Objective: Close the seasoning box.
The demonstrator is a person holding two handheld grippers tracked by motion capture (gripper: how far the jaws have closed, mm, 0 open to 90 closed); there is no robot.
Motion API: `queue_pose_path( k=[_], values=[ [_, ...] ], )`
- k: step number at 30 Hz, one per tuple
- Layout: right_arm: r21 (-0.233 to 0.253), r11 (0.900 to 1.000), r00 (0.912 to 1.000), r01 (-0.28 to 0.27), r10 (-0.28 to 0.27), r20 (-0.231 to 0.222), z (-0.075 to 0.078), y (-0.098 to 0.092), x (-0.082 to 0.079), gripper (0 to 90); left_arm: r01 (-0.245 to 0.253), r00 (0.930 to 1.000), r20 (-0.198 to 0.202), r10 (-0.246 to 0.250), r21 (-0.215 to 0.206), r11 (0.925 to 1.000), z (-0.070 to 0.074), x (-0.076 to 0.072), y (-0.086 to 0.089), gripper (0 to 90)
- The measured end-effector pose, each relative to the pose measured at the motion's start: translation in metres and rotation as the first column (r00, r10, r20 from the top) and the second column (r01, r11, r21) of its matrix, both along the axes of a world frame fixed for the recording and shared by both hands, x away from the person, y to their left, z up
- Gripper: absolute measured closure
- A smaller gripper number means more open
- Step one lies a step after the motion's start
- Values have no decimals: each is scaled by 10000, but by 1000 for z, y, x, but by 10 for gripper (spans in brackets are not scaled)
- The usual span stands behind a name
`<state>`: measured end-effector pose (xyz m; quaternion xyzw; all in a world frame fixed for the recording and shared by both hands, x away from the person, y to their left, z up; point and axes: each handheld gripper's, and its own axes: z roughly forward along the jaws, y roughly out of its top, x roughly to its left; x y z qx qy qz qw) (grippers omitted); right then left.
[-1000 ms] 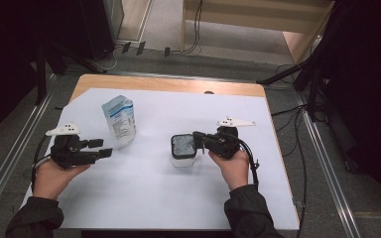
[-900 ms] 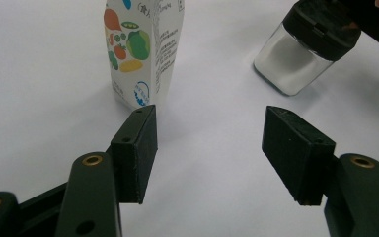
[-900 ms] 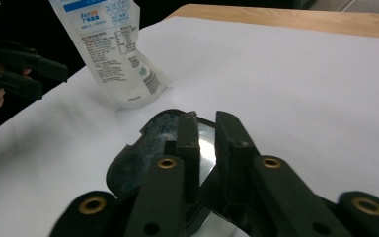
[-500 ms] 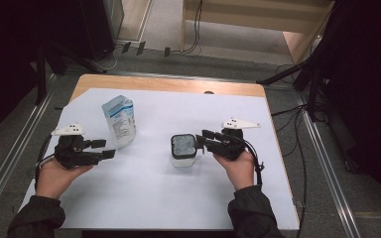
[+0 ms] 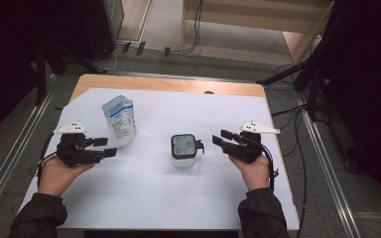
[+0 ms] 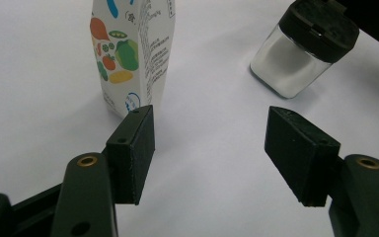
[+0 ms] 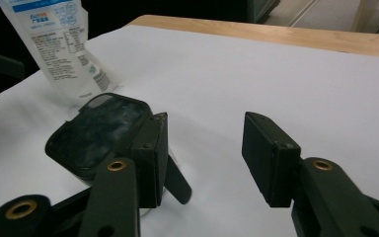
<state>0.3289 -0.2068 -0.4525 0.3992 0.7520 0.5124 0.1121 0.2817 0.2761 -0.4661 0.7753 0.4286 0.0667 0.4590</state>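
Our right claw (image 5: 219, 138) sits right of centre in the high view, jaws apart and gripping nothing. Just off its tip stands the black-lidded jar (image 5: 183, 149), dead centre, near but not touched; in the right gripper view that jar (image 7: 96, 136) pokes out behind our left-hand jaw. Over at the lower left, our left claw (image 5: 104, 147) is spread wide too, empty. Just beside its tips, upper left, the white pouch (image 5: 119, 121) stands upright on the white worktop (image 5: 158, 198); the left gripper view shows the pouch (image 6: 131, 52) right behind one jaw.
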Motion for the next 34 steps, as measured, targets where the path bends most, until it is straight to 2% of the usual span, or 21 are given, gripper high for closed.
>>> queue_pose_path(
  k=[2,5,11,14,25,34],
  values=[
    [1,9998,9997,222,-222,86,-1,-8,-1,532,86,10000,-5,-86,-5,10000,0,0,0,374],
    [118,9982,9983,587,-587,-19,-4,-19,-3,529,154,9999,-69,-155,-110,9998,-1,0,-2,374],
    [-47,9954,9954,962,-962,38,-10,-32,-7,514,241,9997,-7,-241,-54,9997,-1,1,0,373],
    [-110,9947,9947,1027,-1027,40,-12,-36,-9,511,140,9999,-21,-140,-182,9997,-2,3,1,373],
    [-177,9918,9919,1268,-1269,-15,-16,-47,-14,503,169,9999,-8,-169,-101,9998,-2,8,0,370],
    [-63,9915,9915,1302,-1302,17,-16,-48,-13,503,115,9999,29,-114,-141,9998,-2,7,1,367]
  ],
)
